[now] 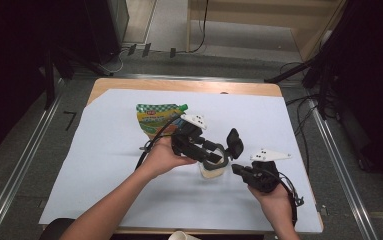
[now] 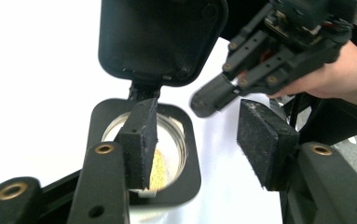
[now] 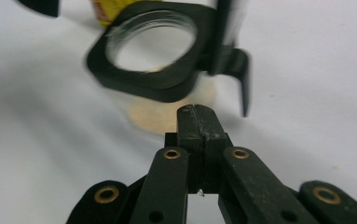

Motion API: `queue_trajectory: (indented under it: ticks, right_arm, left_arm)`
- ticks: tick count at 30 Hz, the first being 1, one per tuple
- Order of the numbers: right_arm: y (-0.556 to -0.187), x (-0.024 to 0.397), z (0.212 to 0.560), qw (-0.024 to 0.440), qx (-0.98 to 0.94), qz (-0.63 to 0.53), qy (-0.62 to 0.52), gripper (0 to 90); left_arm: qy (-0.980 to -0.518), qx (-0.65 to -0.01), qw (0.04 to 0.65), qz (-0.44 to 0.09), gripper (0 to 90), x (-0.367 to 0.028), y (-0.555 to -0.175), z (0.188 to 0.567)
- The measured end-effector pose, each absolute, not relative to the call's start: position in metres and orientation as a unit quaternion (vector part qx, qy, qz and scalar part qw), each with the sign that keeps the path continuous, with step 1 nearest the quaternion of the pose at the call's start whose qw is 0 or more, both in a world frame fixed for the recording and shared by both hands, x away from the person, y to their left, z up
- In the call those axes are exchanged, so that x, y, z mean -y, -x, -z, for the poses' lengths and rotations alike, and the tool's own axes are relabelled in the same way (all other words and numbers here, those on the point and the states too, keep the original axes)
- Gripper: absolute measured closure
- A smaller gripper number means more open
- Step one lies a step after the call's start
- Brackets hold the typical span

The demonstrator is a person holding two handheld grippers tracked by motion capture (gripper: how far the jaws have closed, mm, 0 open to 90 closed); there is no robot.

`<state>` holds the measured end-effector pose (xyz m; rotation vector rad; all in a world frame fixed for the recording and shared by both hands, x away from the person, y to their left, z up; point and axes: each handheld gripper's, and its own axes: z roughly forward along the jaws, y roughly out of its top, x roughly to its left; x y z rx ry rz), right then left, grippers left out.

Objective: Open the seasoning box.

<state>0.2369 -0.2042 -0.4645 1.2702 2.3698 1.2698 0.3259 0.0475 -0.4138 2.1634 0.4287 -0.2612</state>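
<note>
A clear jar [image 1: 213, 171] with a black square collar [image 2: 191, 158] stands at the middle of the white sheet, its black flip lid [image 1: 234, 142] swung up and open. Some beige stuff lies in its bottom [image 3: 155, 116]. My left gripper [image 1: 213, 153] reaches over the jar's mouth from the left. In the left gripper view it [image 2: 197, 135] is open: one pad [image 2: 141, 140] hangs over the opening, the other pad [image 2: 264, 140] is outside the collar, and neither presses on it. My right gripper [image 1: 237, 169] [image 3: 197, 116] is shut and empty, just right of the jar.
A green and yellow pouch [image 1: 157, 119] with a green cap lies behind the left hand. The white sheet [image 1: 104, 165] covers most of the wooden table [image 1: 179, 85]. A pale cup rim [image 1: 184, 235] shows at the near edge. Cables trail from both grippers.
</note>
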Motion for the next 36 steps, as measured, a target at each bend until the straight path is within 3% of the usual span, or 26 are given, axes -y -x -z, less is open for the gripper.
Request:
queue_trajectory:
  ticks: [4, 8, 9, 16, 23, 36]
  right_arm:
    - [-0.228, 0.192, 0.463, 0.068, -0.800, -0.436, -0.407, 86.9]
    - [-0.223, 0.179, 0.465, 0.059, -0.807, -0.446, -0.383, 78.5]
    - [-0.222, 0.172, 0.466, 0.055, -0.811, -0.451, -0.370, 71.8]
    - [-0.220, 0.148, 0.467, 0.043, -0.827, -0.459, -0.321, 62.4]
    - [-0.221, 0.128, 0.470, 0.034, -0.839, -0.457, -0.293, 58.3]
    - [-0.228, 0.114, 0.470, 0.017, -0.846, -0.456, -0.276, 58.3]
  left_arm:
    - [-0.875, -0.181, 0.438, 0.102, 45.6, -0.059, -0.323, 0.412]
    - [-0.873, -0.187, 0.438, 0.102, 44.7, -0.073, -0.320, 0.411]
    - [-0.874, -0.189, 0.436, 0.102, 44.3, -0.080, -0.320, 0.411]
    - [-0.873, -0.196, 0.438, 0.088, 43.3, -0.100, -0.317, 0.407]
    - [-0.880, -0.199, 0.424, 0.078, 42.7, -0.119, -0.315, 0.410]
    - [-0.869, -0.230, 0.434, 0.065, 44.5, -0.159, -0.313, 0.403]
